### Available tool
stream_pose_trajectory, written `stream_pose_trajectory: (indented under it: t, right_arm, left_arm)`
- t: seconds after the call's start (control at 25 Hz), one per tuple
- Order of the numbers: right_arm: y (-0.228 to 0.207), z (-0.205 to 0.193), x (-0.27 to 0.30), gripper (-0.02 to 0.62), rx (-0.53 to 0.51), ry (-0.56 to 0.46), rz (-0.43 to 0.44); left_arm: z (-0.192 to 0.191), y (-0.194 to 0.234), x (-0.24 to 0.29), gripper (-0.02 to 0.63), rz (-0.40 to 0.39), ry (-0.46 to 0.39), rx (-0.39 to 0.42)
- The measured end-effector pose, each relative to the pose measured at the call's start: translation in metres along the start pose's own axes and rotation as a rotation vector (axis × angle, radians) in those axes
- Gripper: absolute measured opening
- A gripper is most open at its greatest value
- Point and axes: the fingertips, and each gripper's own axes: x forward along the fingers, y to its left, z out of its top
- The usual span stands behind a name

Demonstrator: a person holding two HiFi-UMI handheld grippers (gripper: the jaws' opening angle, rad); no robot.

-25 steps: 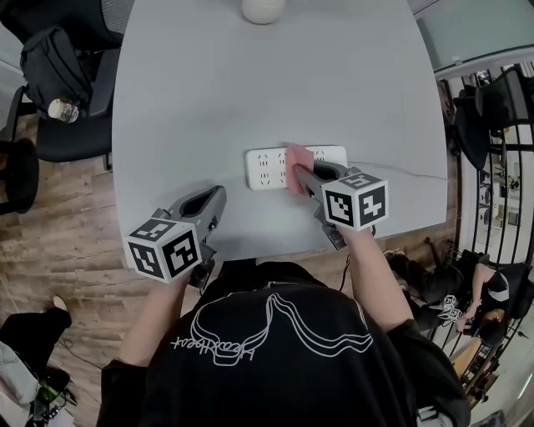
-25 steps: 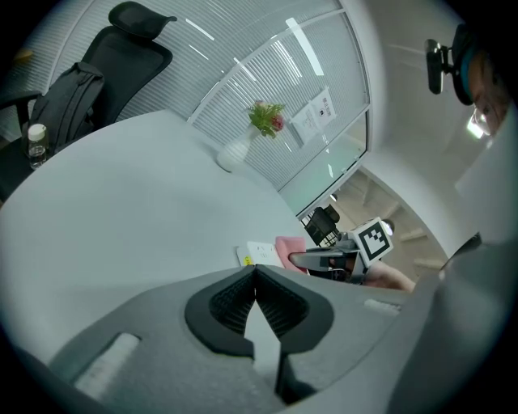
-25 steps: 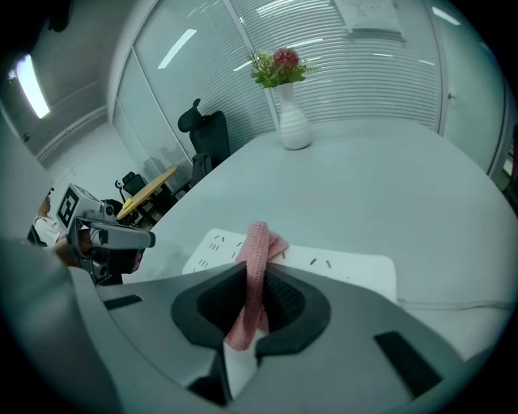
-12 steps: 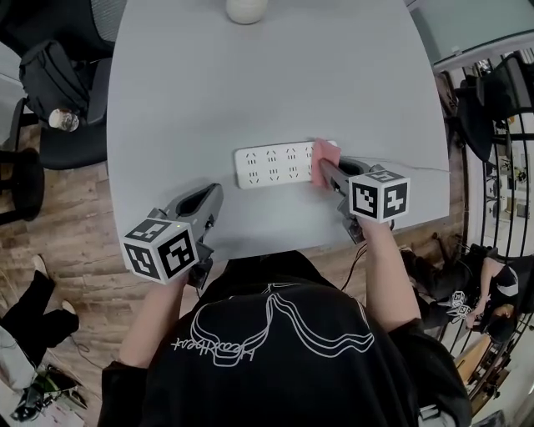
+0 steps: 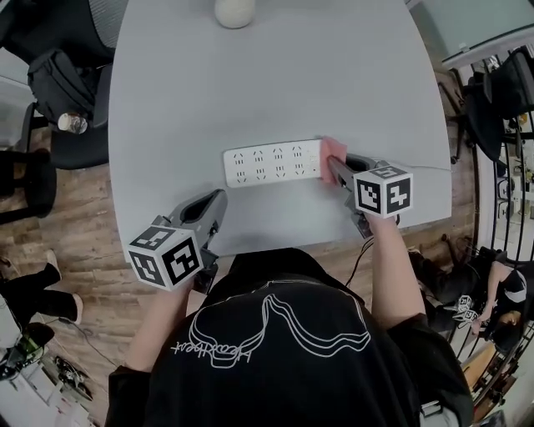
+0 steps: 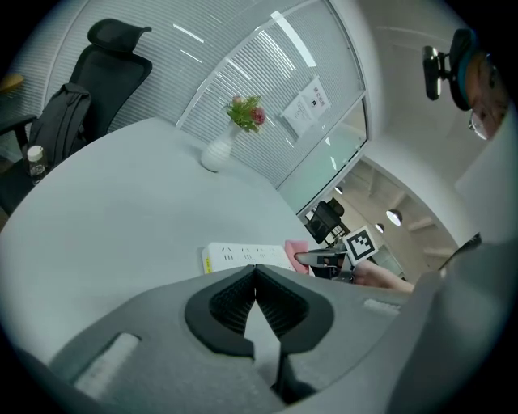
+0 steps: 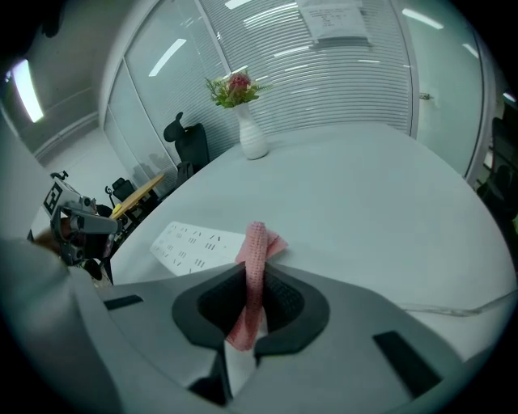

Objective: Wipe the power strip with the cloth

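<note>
Hidden: vase (image 5: 234,12) cut off at the 12 o'clock edge of the surface (image 5: 275,75); the power strip (image 5: 272,163) has its 3 o'clock end covered by the cloth (image 5: 333,150).
Count: one strip, four socket groups showing; one cloth; two claws.
Writing: sheet (image 7: 332,18) on the glass wall, print too small to read.
Left claw (image 6: 255,271): clenched, empty, at 7 o'clock from the strip, apart from it.
Right claw (image 7: 251,279): grasping the pink cloth.

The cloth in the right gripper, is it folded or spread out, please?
Folded: the cloth stands as a narrow doubled strip pinched in the jaws of the right gripper.
</note>
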Motion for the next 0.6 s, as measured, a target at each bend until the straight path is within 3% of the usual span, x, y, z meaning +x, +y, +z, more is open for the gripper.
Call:
stream_pose_trajectory:
  t: [0.12, 0.28, 0.6]
  right_arm:
    - [-0.001, 0.012, -0.010, 0.038, -0.085, -0.097, -0.015]
    - [0.015, 0.025, -0.038, 0.037, -0.151, -0.264, 0.058]
    - [0.083, 0.038, -0.130, 0.037, -0.297, -0.495, 0.270]
  left_arm:
    - [-0.001, -0.006, -0.002, 0.014, 0.028, -0.003, -0.001]
    - [-0.002, -0.028, -0.002, 0.014, 0.037, -0.039, 0.014]
    - [0.010, -0.108, -0.016, 0.013, 0.004, -0.166, 0.209]
